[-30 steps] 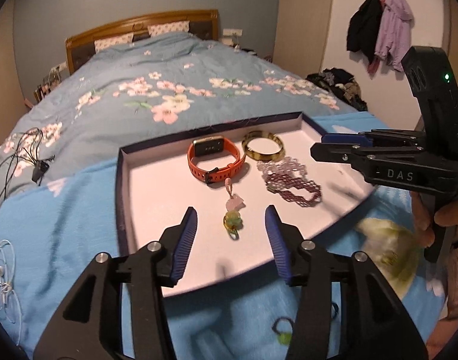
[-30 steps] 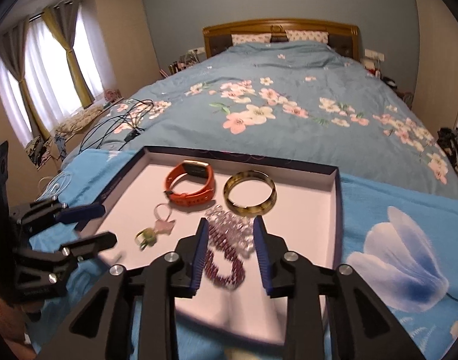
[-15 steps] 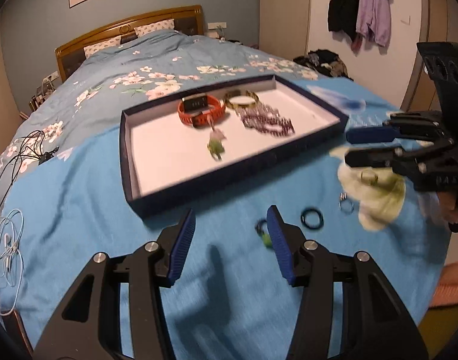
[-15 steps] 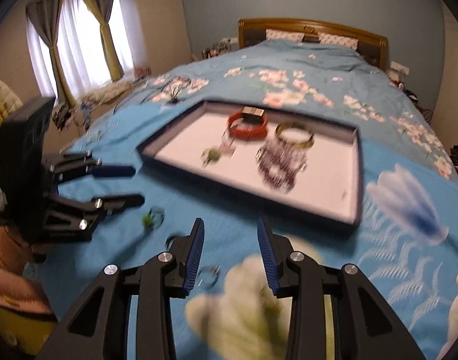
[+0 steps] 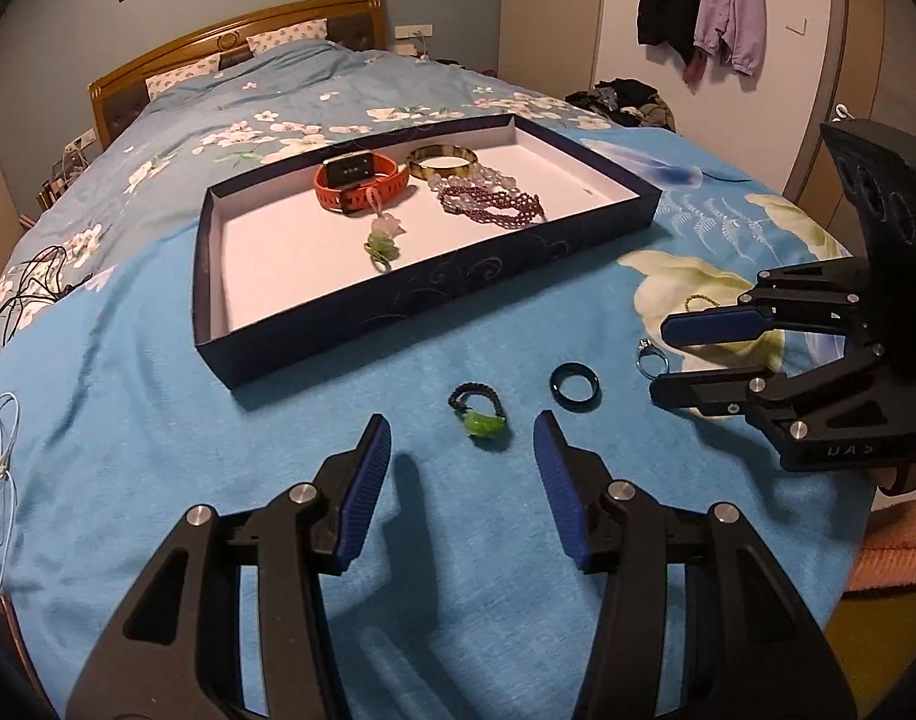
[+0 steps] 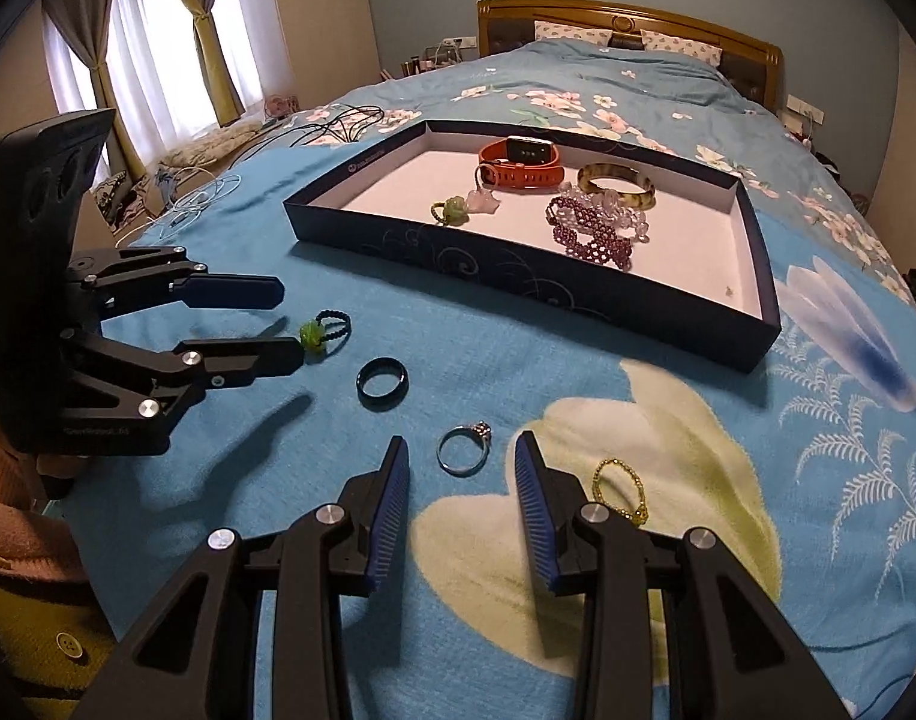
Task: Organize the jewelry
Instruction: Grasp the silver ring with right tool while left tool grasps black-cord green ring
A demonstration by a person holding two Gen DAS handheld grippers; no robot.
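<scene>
left gripper (image 5: 462,441): I had it spread and empty, pointing down at the bedspread (image 5: 158,450), between the tray and the near edge.
right gripper (image 6: 461,468): also empty, fingers parted, a bit narrower than the left.
key relation: green-bead ring (image 5: 479,414) lay flat just ahead of the left fingertips, centred in the gap, bead end toward me. Silver ring (image 6: 465,449) lay flat just ahead of the right fingertips, also centred, stone on the far side. No long axis worth aligning on either, they were small hoops.
nearer hand: left for the green-bead ring, right for the silver ring. Black ring (image 5: 574,383) sat between the two grippers, roughly equal reach. Gold chain ring (image 6: 619,489) was just right of the right gripper's right finger.
tray (image 5: 398,306): far of all four loose pieces, well apart from them, toward the headboard.
count, loose on bedspread: 4 (green-bead, black, silver, gold chain).
count, in tray: orange watch (image 5: 359,180) 1, amber bangle (image 5: 443,161) 1, beaded bracelets (image 5: 493,204) at least 2, pile too tangled to be sure, green-and-pink charm (image 5: 383,240) 1.
judgement: the loose pieces were the remaining work; I read both hands as lined up for a straight descend-and-pinch.
</scene>
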